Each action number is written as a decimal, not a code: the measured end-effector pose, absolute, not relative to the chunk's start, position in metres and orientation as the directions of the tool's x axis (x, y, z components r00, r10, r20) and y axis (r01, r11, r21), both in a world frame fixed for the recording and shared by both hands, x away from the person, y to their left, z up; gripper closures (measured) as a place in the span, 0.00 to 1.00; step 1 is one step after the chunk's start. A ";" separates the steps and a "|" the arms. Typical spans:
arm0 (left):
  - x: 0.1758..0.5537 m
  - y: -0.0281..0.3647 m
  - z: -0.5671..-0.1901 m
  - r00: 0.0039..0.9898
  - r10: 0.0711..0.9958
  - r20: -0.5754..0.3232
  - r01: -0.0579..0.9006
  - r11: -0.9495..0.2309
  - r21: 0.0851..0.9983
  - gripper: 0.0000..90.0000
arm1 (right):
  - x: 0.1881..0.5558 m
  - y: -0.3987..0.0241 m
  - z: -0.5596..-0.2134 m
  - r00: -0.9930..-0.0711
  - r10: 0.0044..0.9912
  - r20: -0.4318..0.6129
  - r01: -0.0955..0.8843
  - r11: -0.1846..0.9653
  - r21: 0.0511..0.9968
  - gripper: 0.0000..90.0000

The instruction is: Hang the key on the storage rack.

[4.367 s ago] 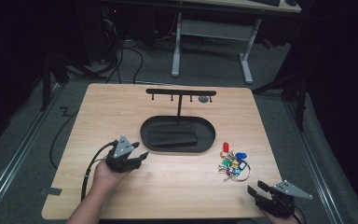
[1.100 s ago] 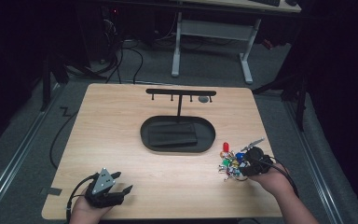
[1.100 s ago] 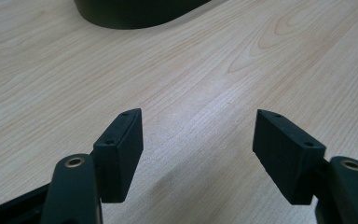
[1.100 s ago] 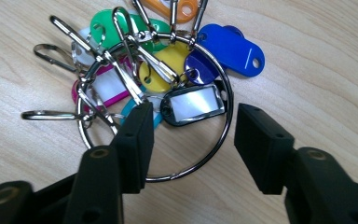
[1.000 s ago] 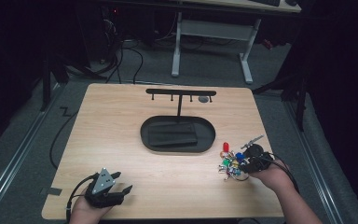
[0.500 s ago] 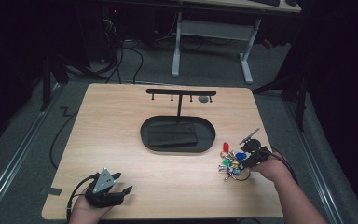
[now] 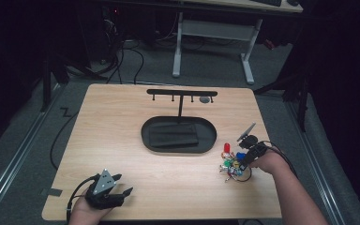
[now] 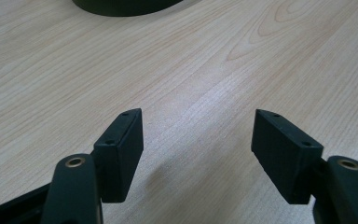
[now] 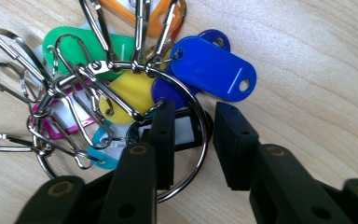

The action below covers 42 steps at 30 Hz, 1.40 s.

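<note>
Your right tongs (image 9: 191, 140) have just been closing and straddle the big metal key ring (image 9: 204, 140) of the tag bunch on the bench (image 9: 317, 70), a gap left at the far jaw. Your left tongs (image 8: 198, 154) stand apart over bare wood.

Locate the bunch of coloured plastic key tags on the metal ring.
High view: the key tags lie on the table's right side, right of the black oval tray, at the right gripper.

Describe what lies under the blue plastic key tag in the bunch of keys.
The blue plastic key tag overlaps a darker blue tag beside a yellow tag. How far these reach beneath it is covered.
</note>
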<state>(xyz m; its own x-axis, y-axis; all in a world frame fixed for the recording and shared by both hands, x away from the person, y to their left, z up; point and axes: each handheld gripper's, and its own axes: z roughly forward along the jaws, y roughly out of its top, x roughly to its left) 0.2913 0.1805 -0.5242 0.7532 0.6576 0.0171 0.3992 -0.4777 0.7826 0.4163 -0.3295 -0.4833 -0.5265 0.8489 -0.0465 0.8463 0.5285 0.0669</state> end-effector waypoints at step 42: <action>0.290 0.176 -0.529 0.764 0.645 0.013 0.407 -0.497 0.767 0.38 | 0.385 -0.309 -0.479 -0.599 0.800 -0.030 0.799 0.600 0.051 0.96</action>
